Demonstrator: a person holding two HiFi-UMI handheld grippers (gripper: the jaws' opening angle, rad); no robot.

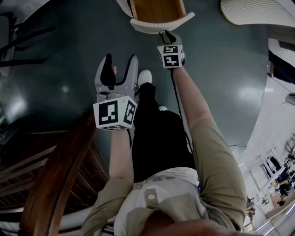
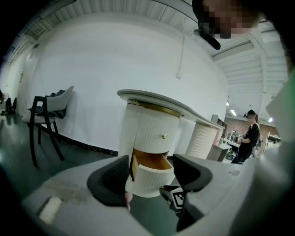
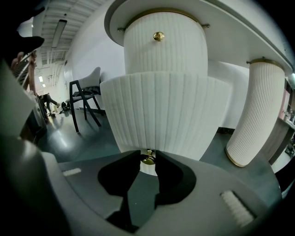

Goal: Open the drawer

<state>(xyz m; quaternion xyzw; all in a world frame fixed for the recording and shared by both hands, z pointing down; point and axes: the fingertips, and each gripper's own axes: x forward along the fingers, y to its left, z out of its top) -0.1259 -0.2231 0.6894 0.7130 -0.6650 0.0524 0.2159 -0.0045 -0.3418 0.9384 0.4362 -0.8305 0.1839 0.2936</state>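
Since right gripper (image 1: 168,35) is clamped on brass knob (image 3: 148,159) to pull drawer (image 3: 161,115) out, prob. halfway, left gripper (image 1: 121,59) hangs wide & empty, nearer.

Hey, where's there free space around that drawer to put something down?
The open drawer shows a bare wooden bottom. The dark floor is free left of the drawer, and right of it up to the second ribbed pedestal. It is crowded at the drawer front: the right gripper is shut on its knob.

lower drawer (image 2: 150,180) out under upper drawer (image 2: 156,131), chair (image 2: 61,99) seemingly left
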